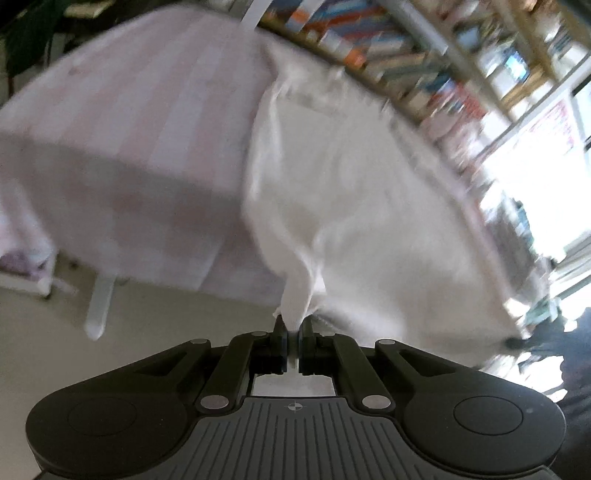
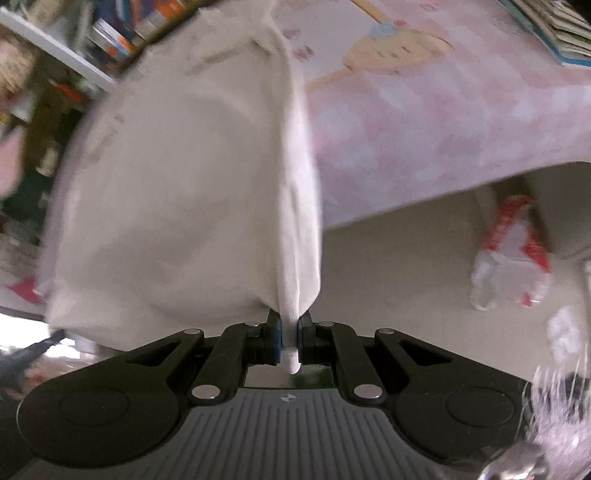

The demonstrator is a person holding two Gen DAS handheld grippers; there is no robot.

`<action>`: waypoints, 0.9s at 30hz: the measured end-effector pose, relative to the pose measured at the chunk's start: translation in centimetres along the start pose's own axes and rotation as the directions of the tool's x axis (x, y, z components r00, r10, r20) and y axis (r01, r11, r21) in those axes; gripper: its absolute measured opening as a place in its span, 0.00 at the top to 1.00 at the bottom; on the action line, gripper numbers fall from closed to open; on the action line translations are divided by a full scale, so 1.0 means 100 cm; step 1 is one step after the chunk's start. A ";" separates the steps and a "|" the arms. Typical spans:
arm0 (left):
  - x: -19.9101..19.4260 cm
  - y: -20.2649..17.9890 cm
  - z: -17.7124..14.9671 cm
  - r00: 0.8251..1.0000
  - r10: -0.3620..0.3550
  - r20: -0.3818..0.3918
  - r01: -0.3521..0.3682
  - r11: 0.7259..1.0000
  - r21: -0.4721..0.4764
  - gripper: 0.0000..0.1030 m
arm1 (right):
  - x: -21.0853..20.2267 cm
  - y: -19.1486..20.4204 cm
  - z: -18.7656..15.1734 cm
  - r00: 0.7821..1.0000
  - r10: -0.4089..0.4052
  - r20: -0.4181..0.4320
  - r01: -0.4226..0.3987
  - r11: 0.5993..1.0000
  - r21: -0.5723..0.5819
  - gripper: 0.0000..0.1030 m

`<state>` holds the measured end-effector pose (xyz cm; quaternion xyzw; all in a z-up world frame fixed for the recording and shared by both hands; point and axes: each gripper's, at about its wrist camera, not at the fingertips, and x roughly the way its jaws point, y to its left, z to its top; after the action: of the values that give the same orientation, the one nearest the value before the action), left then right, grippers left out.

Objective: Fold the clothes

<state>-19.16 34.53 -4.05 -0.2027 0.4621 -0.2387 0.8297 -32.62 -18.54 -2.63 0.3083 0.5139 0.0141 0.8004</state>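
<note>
A white garment (image 1: 351,192) stretches from the pink-clothed table (image 1: 122,122) down to my left gripper (image 1: 293,326), which is shut on a bunched corner of it. In the right wrist view the same white garment (image 2: 177,184) hangs taut with a folded edge running into my right gripper (image 2: 290,328), shut on that edge; a small tip of cloth pokes out behind the pads. The garment is lifted partly off the table (image 2: 424,110). Both views are blurred.
Bookshelves (image 1: 424,55) stand behind the table. White table legs (image 1: 99,306) rise from a pale floor. A red and white plastic bag (image 2: 513,251) lies on the floor under the table's edge. Books (image 2: 554,29) rest at the table's far right corner.
</note>
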 end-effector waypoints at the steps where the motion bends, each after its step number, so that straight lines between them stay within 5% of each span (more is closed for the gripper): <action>1: -0.005 -0.001 0.010 0.998 -0.036 0.043 0.037 0.999 -0.019 0.97 | -0.008 0.004 0.006 0.999 0.039 0.034 -0.039 0.999 0.002 0.93; 4: -0.014 -0.002 0.042 0.977 -0.123 0.174 0.135 0.989 -0.058 0.97 | -0.031 0.015 0.030 0.974 0.150 0.169 -0.155 0.988 0.012 0.93; 7: -0.013 -0.003 0.076 0.942 -0.168 0.290 0.199 0.977 -0.079 0.97 | -0.050 0.021 0.057 0.925 0.214 0.313 -0.238 0.971 0.039 0.93; 11: 0.002 -0.008 0.115 0.907 -0.148 0.394 0.210 0.970 -0.119 0.97 | -0.058 0.030 0.095 0.851 0.251 0.462 -0.319 0.945 0.074 0.93; 14: 0.018 -0.019 0.142 0.890 -0.130 0.437 0.194 0.975 -0.105 0.97 | -0.053 0.039 0.124 0.816 0.255 0.519 -0.334 0.940 0.063 0.93; 19: 0.037 -0.024 0.175 0.878 -0.125 0.463 0.207 0.969 -0.133 0.97 | -0.030 0.045 0.173 0.801 0.246 0.546 -0.344 0.936 0.083 0.93; 27: 0.074 -0.041 0.215 0.859 -0.037 0.510 0.172 0.960 -0.220 0.97 | 0.010 0.023 0.258 0.816 0.314 0.486 -0.407 0.908 0.097 0.93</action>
<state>1.97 29.37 3.80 -0.3887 0.2458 -0.1608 0.8733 -9.97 -28.68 5.02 0.4721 0.2405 0.0419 0.8471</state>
